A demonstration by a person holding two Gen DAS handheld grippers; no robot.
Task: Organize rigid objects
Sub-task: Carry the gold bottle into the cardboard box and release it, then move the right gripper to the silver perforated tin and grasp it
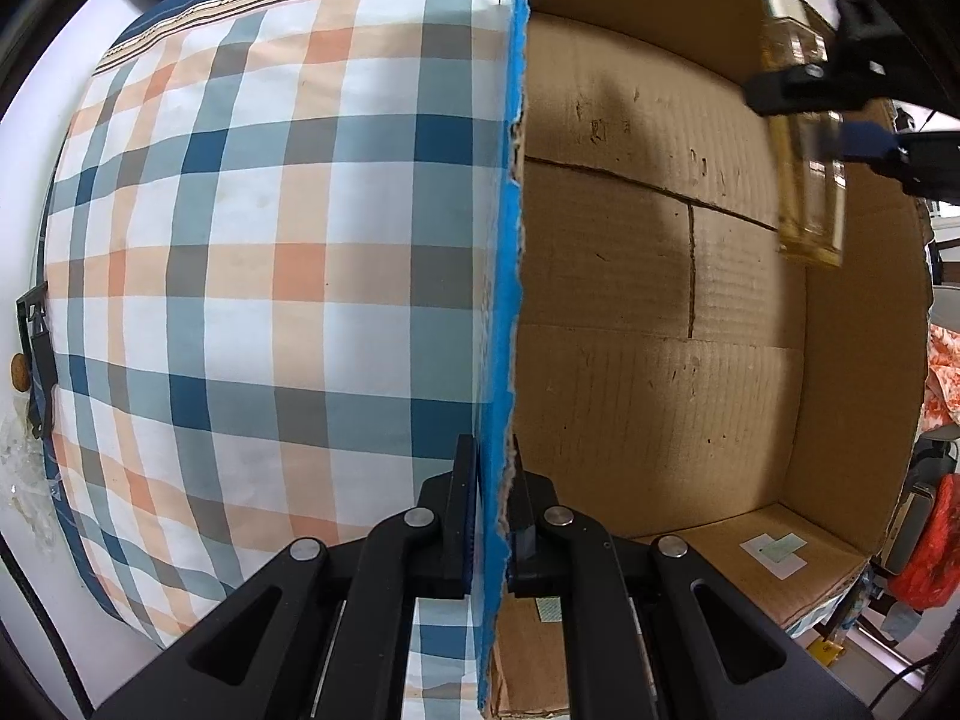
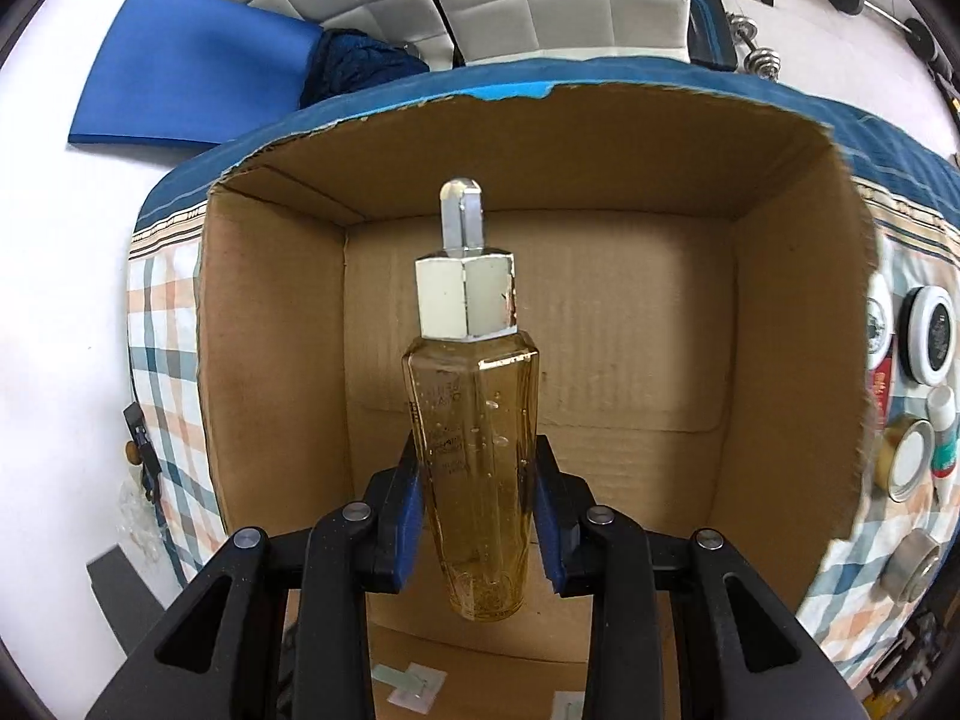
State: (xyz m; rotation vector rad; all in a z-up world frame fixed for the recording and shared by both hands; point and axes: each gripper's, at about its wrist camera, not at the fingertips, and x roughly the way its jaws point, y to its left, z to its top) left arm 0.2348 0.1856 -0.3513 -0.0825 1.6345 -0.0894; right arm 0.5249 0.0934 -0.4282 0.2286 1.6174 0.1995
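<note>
A tall clear bottle of amber liquid (image 2: 474, 450) with a white collar and silver pump top hangs over the open cardboard box (image 2: 630, 324). My right gripper (image 2: 480, 516) is shut on its lower body, blue pads pressing both sides. The left wrist view shows the same bottle (image 1: 807, 180) and right gripper (image 1: 834, 102) at upper right, above the box floor. My left gripper (image 1: 492, 516) is shut on the blue-edged box wall (image 1: 507, 240), one finger outside and one inside. The box floor looks bare.
The box sits on a plaid bedcover (image 1: 252, 228). Beside the box on the right lie round tins (image 2: 930, 336), a lidded jar (image 2: 909, 468), a small white tube (image 2: 942, 432) and a metal can (image 2: 912, 564). A blue mat (image 2: 192, 72) lies on the white floor.
</note>
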